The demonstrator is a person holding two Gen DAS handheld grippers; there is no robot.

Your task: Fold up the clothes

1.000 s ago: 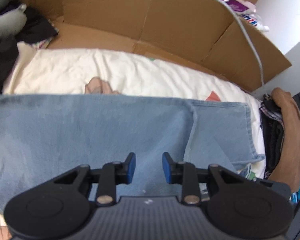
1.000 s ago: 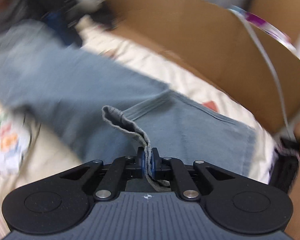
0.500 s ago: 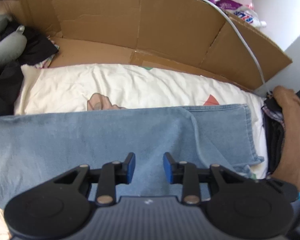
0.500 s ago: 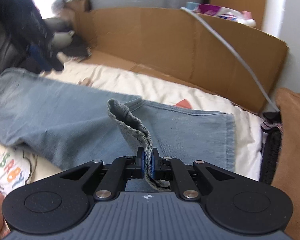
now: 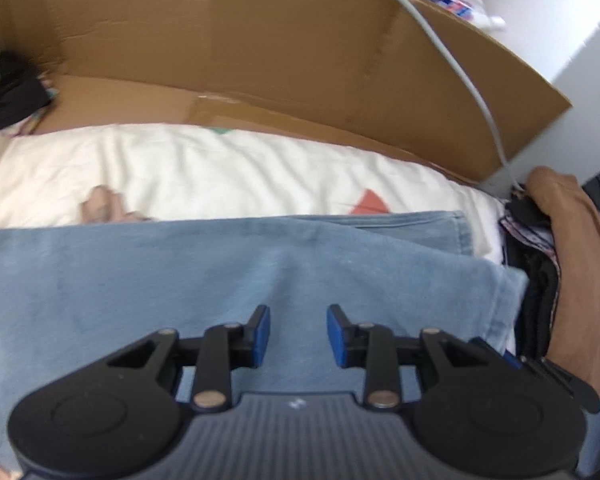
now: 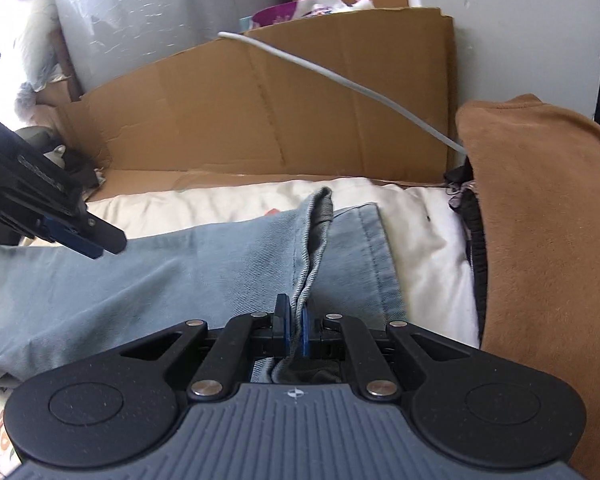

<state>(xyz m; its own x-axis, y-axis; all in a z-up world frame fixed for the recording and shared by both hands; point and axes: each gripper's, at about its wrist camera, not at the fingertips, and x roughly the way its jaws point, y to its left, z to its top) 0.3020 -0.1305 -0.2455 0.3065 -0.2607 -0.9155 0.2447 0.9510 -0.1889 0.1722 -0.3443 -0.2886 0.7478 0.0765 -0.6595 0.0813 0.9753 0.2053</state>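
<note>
Two trouser legs of the jeans point(image 6: 148, 280) lie along the bedsheet point(image 5: 220, 168). Right gripper point(image 6: 295, 332) pinches the near leg's hem; left gripper point(image 5: 298, 334) hovers spread above denim. Likely stacking legs: align hems next.

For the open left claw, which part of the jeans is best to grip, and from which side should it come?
Probably the hem corner of the lower leg, approached from the hem end. There the edge of the jeans lies free on the bedsheet, so a finger can slip under. The left claw hovers over flat mid-leg denim; the right claw already pinches the upper hem.
</note>
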